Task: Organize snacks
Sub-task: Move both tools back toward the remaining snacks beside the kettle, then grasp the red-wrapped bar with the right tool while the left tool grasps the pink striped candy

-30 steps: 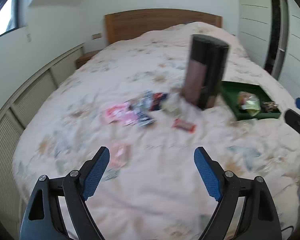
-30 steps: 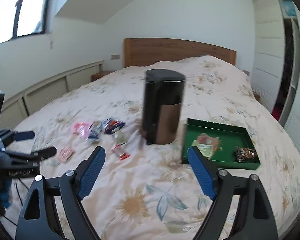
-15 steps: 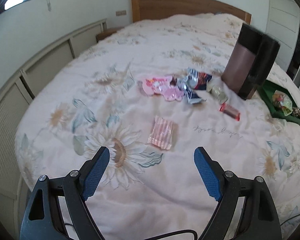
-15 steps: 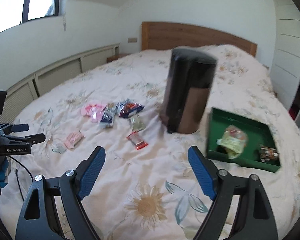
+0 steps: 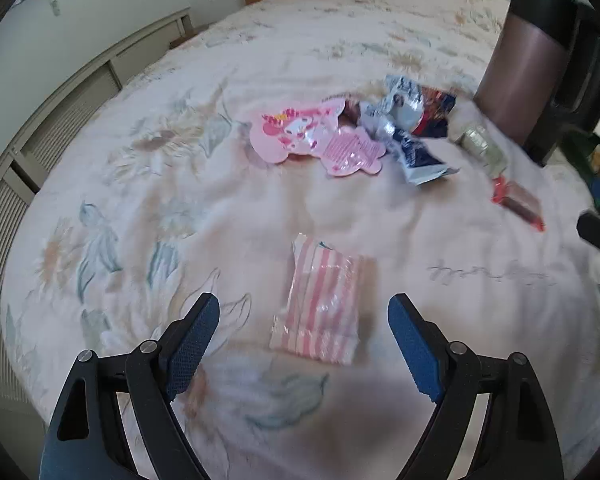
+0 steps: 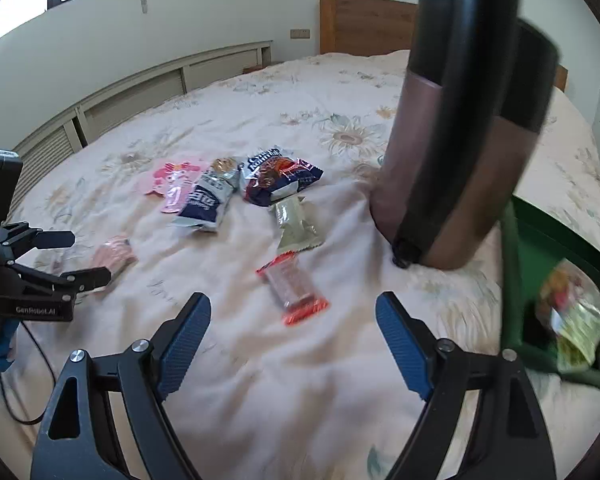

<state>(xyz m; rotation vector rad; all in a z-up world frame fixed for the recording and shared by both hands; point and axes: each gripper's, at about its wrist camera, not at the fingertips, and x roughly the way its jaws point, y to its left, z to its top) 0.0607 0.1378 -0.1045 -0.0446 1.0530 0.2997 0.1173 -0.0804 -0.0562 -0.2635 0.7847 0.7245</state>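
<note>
Lining up over the pink striped packet [image 5: 324,304], the left gripper [image 5: 304,332] stands apart and empty; it should straddle the packet's short sides. The right gripper [image 6: 292,332], also apart, frames the red-ended bar [image 6: 294,290] beside the green tray [image 6: 512,276].

Seven loose snack packets [image 6: 278,180] on the bed [image 6: 260,380].
One tall dark canister [image 6: 460,140]; one green tray [image 6: 512,280] holding at least two packets.

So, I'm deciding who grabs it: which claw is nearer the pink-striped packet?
Left. The left claw is open right over the pink-striped packet; the right claw sits over by the red-ended wrapper.
</note>
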